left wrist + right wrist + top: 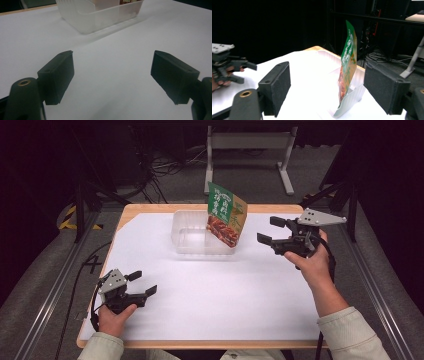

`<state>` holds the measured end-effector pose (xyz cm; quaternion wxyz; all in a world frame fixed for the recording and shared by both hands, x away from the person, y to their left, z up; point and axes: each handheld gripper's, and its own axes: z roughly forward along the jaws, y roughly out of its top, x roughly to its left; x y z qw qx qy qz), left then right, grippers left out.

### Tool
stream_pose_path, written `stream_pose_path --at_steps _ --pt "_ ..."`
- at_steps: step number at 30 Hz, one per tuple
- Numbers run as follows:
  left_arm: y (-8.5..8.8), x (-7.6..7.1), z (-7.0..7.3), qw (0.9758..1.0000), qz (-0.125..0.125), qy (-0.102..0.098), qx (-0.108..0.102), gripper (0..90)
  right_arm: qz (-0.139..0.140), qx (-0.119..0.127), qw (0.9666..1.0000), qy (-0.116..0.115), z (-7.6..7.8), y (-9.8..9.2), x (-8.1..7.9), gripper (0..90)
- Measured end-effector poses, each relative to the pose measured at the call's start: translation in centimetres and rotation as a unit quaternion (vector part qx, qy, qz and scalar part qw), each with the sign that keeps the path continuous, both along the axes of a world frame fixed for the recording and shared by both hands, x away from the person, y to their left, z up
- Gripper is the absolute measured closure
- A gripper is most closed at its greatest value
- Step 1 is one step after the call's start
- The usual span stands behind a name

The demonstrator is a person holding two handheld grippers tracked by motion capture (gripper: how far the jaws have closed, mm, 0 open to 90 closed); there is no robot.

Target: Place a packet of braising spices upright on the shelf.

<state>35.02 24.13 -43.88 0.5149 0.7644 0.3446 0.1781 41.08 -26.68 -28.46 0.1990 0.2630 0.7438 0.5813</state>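
While the snack bag (pixel 226 215) stands tilted in the clear tub (pixel 187 240) at 12 o'clock on the bench (pixel 210 295), right tool (pixel 272 231) at 2 o'clock, jaws wide, nothing between, left tool (pixel 143 283) at 8 o'clock, jaws spread, empty.

white table (pixel 200 310) (wood-edged), metal stand (pixel 248 142)

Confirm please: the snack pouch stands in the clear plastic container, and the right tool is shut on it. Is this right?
Not quite. The right tool is open and apart from the snack pouch, as the high view shows. The pouch does stand in the clear plastic container, leaning at its right end.
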Motion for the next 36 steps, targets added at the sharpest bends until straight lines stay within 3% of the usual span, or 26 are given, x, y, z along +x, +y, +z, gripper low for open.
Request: stream_pose_path --at_steps 7,12,23,36 --pt "0.2 -0.1 0.0 1.0 0.003 -0.001 -0.002 19.5 -0.002 -0.029 0.9996 -0.006 -1.3 -0.9 -1.6 20.1" --pt "0.1 -0.2 0.0 1.0 0.001 -0.001 0.002 19.5 -0.003 -0.017 0.9998 -0.004 -2.9 -1.6 -2.7 20.1" --pt "0.5 -0.9 -0.1 1.0 0.003 0.001 0.003 19.3 0.012 -0.02 0.9997 0.007 -7.1 -1.9 -4.0 19.8" --pt "0.9 -1.6 -0.1 1.0 0.0 -0.001 0.003 18.9 0.008 -0.041 0.9989 0.021 -12.1 -1.5 -4.6 18.4"
